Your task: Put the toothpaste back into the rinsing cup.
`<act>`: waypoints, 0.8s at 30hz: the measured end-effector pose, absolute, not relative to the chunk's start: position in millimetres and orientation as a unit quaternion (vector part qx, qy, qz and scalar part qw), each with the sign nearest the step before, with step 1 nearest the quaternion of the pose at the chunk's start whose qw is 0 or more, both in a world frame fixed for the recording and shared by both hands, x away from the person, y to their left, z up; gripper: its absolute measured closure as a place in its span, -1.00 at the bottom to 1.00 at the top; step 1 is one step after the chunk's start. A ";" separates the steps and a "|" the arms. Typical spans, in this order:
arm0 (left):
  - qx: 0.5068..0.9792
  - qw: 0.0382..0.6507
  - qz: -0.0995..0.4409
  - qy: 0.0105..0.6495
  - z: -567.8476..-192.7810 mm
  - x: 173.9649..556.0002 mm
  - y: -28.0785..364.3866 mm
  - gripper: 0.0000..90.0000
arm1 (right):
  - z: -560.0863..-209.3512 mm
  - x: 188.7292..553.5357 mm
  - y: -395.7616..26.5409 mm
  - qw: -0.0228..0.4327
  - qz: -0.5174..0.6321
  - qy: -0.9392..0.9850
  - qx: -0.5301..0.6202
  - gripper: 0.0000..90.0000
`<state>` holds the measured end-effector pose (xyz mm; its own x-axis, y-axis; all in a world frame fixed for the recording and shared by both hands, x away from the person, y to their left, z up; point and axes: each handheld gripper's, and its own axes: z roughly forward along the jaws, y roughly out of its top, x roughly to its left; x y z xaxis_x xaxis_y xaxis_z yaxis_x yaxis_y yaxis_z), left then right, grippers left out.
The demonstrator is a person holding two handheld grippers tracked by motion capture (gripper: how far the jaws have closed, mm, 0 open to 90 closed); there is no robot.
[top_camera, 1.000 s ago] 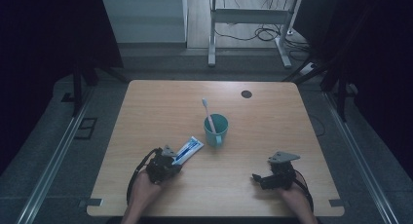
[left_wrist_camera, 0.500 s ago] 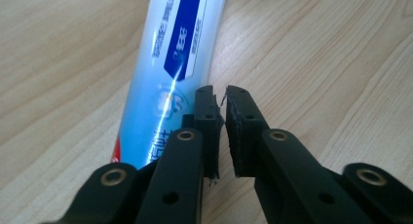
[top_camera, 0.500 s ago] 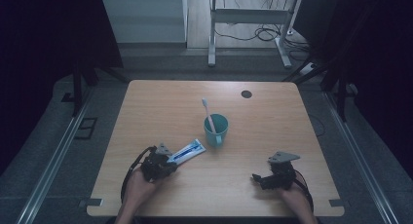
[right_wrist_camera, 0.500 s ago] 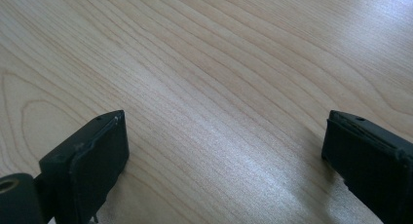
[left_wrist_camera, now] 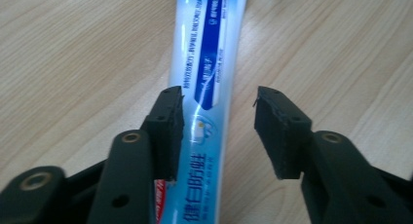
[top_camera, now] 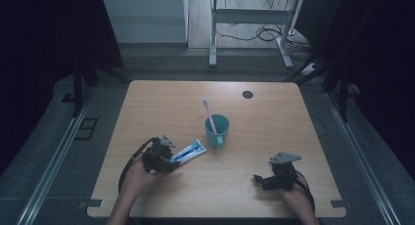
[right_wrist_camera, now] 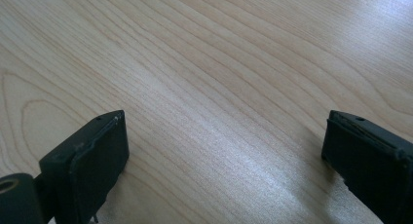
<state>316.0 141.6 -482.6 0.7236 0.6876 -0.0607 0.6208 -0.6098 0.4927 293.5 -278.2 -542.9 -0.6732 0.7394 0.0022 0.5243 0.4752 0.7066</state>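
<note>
Blue-and-white plastic toothpaste tube [left_wrist_camera: 207, 92] flat on wooden table [top_camera: 274, 112], just beside teal cup [top_camera: 217, 130]. Left gripper [left_wrist_camera: 219, 131] spread astride it, likely pre-grasp; next, close squarely. Right gripper [right_wrist_camera: 224, 160] wide apart, idle.

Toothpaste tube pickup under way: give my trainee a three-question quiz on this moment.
1. True or false: the left gripper is shut on the toothpaste tube.
2. What stands in the teal cup? A) toothbrush B) spoon C) pen
3. Fill in: between the right gripper jaws lies bare ____.

Key:
1. False; its jaws are open, with the tube between them.
2. A
3. table
</note>
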 end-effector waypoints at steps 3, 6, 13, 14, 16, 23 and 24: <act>0.899 0.233 0.061 0.365 -483.3 321.1 138.5 0.02 | -542.9 293.5 -278.2 0.154 0.350 0.845 0.374 -0.93; 0.906 0.211 0.052 0.363 -485.5 327.4 133.1 -0.10 | -542.9 293.6 -278.3 0.154 0.350 0.845 0.373 -0.93; 0.919 0.179 0.044 0.347 -491.3 337.0 125.1 -0.21 | -542.9 293.5 -278.3 0.154 0.350 0.845 0.374 -0.93; 0.922 0.174 0.043 0.345 -492.3 338.1 124.0 -0.21 | -542.9 293.6 -278.3 0.154 0.350 0.845 0.374 -0.93; 0.926 0.163 0.042 0.339 -494.5 340.0 122.3 -0.22 | -542.9 293.6 -278.3 0.154 0.350 0.845 0.374 -0.93; 0.938 0.123 0.030 0.323 -499.4 348.6 116.9 -0.19 | -542.9 293.6 -278.3 0.154 0.350 0.845 0.374 -0.93; 0.939 0.120 0.029 0.321 -499.7 349.8 116.3 -0.18 | -542.9 293.6 -278.3 0.154 0.350 0.845 0.373 -0.93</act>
